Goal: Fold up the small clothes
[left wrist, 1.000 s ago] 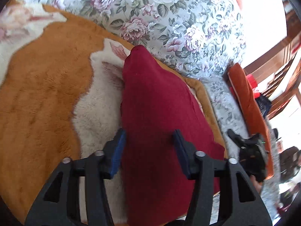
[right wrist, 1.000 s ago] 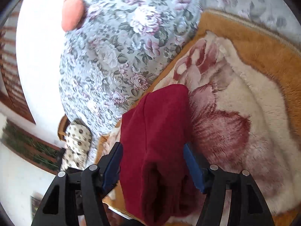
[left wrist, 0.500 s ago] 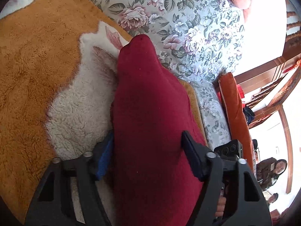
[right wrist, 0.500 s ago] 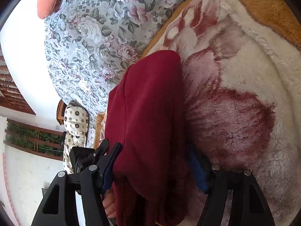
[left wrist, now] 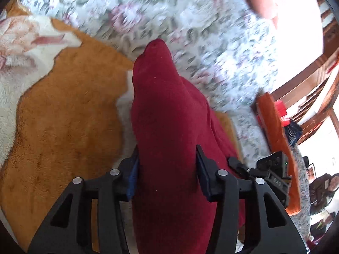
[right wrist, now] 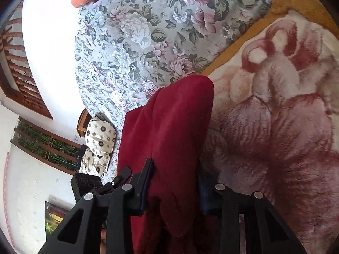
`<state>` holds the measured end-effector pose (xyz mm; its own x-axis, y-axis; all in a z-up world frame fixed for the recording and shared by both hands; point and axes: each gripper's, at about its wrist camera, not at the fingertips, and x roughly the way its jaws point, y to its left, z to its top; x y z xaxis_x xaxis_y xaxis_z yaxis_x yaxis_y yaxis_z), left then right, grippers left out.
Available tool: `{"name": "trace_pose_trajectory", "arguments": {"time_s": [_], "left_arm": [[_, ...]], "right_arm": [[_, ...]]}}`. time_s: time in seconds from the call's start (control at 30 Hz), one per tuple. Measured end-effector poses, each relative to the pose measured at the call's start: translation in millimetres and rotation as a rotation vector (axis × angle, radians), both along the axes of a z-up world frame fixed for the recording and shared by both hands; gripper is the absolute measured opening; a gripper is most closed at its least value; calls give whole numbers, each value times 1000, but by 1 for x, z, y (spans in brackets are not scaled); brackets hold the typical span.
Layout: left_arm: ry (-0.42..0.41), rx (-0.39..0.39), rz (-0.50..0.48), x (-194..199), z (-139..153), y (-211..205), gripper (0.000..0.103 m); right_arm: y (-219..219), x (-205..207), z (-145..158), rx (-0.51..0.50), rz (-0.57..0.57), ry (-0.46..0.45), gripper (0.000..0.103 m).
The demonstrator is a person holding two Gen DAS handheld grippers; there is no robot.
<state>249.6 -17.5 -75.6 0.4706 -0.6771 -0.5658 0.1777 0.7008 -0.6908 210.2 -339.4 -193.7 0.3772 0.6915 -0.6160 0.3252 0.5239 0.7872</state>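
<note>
A dark red fleece garment (left wrist: 169, 114) lies bunched lengthwise on a fluffy orange and white blanket (left wrist: 63, 116). My left gripper (left wrist: 167, 169) straddles its near end. Its jaws are closing, and both pads press into the cloth. In the right wrist view the same garment (right wrist: 169, 122) fills the gap of my right gripper (right wrist: 174, 175). Those jaws are closing too and squeeze the fabric. Each gripper shows at the edge of the other's view: the right gripper (left wrist: 273, 169) and the left gripper (right wrist: 91, 182). The garment's near end is hidden under the fingers.
A floral sheet (right wrist: 148, 31) covers the surface beyond the blanket's rose print (right wrist: 275, 105). A salmon pillow (left wrist: 262, 0) lies at the far end. An orange cushion (left wrist: 275, 127) and a dotted cushion (right wrist: 99, 139) sit at the sides. Wooden furniture and a seated person (left wrist: 324, 186) are further off.
Both grippers' jaws have narrowed onto the red garment, the right one more. Both hands have shifted across the blanket with the cloth between their fingers, and the left view is now blurred by motion.
</note>
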Motion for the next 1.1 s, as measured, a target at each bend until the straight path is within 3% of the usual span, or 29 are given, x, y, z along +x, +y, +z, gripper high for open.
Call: {"name": "trace_pose_trajectory", "arguments": {"time_s": [0.03, 0.07, 0.17, 0.27, 0.37, 0.5, 0.57, 0.6, 0.63, 0.67, 0.73, 0.77, 0.83, 0.9, 1.0, 1.1], "left_arm": [[45, 17, -2, 5, -10, 0, 57], [75, 26, 5, 10, -19, 2, 74], [60, 34, 38, 8, -12, 12, 78], [-38, 114, 54, -10, 15, 14, 77], [-193, 284, 71, -48, 51, 9, 78], [-399, 561, 89, -114, 80, -17, 78], [-436, 669, 124, -142, 81, -23, 84], [-432, 717, 150, -152, 78, -26, 88], [-402, 729, 170, -157, 73, -26, 95], [-346, 696, 173, -158, 65, -21, 95], [-223, 641, 158, -157, 51, -17, 95], [-199, 649, 155, -159, 47, -20, 95], [-211, 637, 169, -168, 44, -23, 95], [-172, 633, 162, -170, 35, -27, 99], [-161, 692, 170, -175, 18, -39, 102], [-132, 674, 167, -175, 7, -37, 102]], "right_arm": [[4, 1, -9, -36, -1, 44, 38], [7, 1, -19, -60, -6, 96, 41], [-2, -8, -14, -27, -89, 118, 43], [-11, -15, 28, -134, -73, 26, 43], [3, -28, 74, -294, 1, -58, 43], [58, -74, 125, -660, 179, -199, 43], [79, -101, 139, -751, 206, -258, 47], [86, -118, 143, -795, 184, -273, 55], [89, -127, 143, -812, 169, -252, 63], [90, -135, 136, -776, 161, -210, 74], [88, -148, 120, -693, 172, -135, 69], [93, -152, 115, -720, 203, -113, 62], [107, -162, 113, -803, 274, -138, 60], [117, -173, 117, -859, 310, -185, 60], [121, -182, 124, -937, 300, -218, 60], [119, -187, 130, -971, 272, -234, 60]]}}
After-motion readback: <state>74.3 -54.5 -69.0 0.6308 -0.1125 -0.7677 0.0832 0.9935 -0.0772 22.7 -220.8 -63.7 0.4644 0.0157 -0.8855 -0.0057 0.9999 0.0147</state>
